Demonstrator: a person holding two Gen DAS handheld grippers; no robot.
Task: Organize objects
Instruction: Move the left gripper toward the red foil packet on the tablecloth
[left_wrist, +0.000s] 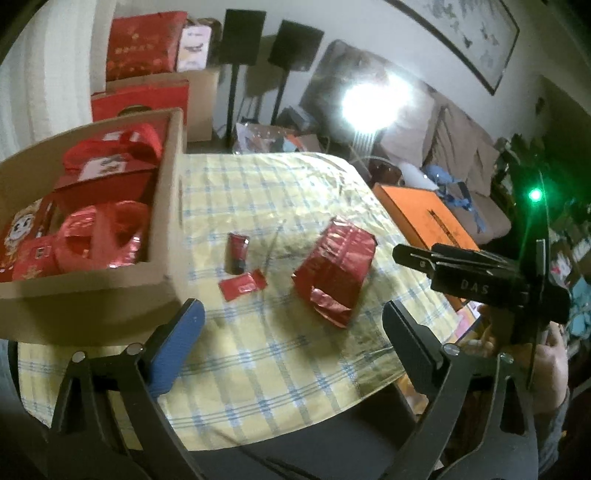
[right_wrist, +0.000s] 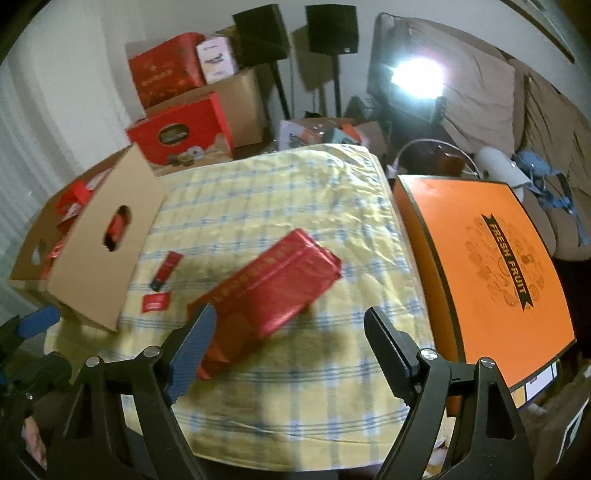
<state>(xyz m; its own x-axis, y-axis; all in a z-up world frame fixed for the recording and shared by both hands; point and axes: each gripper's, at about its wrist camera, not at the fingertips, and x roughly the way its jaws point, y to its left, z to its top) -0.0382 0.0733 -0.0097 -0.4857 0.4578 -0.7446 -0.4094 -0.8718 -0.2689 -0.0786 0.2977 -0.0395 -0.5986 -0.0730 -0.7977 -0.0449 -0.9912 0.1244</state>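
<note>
A red foil package (left_wrist: 334, 271) (right_wrist: 266, 295) lies on the yellow checked tablecloth (left_wrist: 258, 354). A small red tube (left_wrist: 237, 253) (right_wrist: 167, 270) and a flat red packet (left_wrist: 242, 285) (right_wrist: 156, 302) lie left of it. A cardboard box (left_wrist: 162, 236) (right_wrist: 107, 266) with several red items stands on the left. My left gripper (left_wrist: 291, 317) is open and empty above the table's near edge. My right gripper (right_wrist: 290, 325) is open and empty, just short of the package; it also shows in the left wrist view (left_wrist: 480, 273).
An orange "Fresh Fruit" box (right_wrist: 487, 266) (left_wrist: 424, 218) lies right of the table. Red gift boxes (right_wrist: 181, 133) and cardboard boxes stand behind. Two black speakers on stands (right_wrist: 332, 29), a bright lamp (right_wrist: 417, 74) and a sofa are further back.
</note>
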